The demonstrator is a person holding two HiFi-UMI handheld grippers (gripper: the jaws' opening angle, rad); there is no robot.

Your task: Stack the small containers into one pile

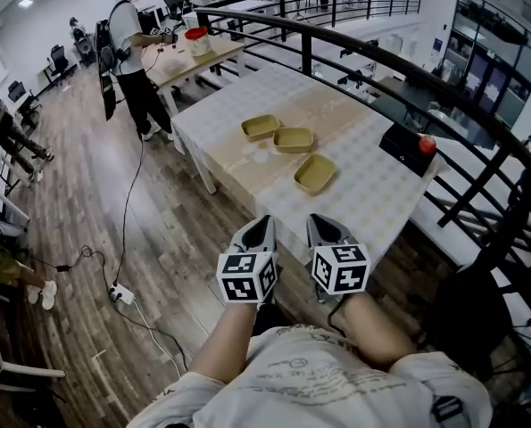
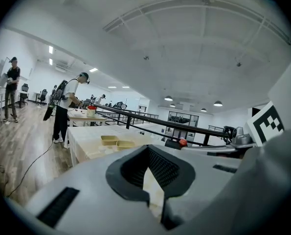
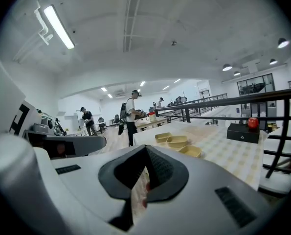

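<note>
Left tongs: your left gripper (image 1: 258, 232), at the lower centre of the head view, has its jaws drawn together with nothing between them.
Right tongs: your right gripper (image 1: 327, 230), just beside it on the right, is likewise closed and empty.
Task objects: three shallow, rectangular, mustard-yellow plastic containers lie unstacked at the middle of the head view: the far-left container (image 1: 261, 127), the middle container (image 1: 294, 139) touching or almost touching it, and the nearest container (image 1: 315, 173) a little apart, towards you.
Step in hand: judged to be the approach. Both tongs are short of the table edge and no container has been taken.
Technique: part the jaws before you arrive. Pinch one container by a long rim wall rather than a corner, lift it clear and level, and lower it squarely into a neighbour so the walls nest. Steady the receiving container with the other gripper, since such light trays are likely to slide on cloth.
Surface: a table covered in pale checked cloth (image 1: 372, 194), with a tan strip under the containers.
Also on the table: a black box (image 1: 406, 145) carrying a red ball (image 1: 427, 144), at the right edge.
Room: a wood-plank floor (image 1: 87, 194) with a trailing black cable (image 1: 127, 230). A curved black railing (image 1: 381, 61) runs along the right, and a person (image 1: 131, 52) stands at another table in the upper left.
</note>
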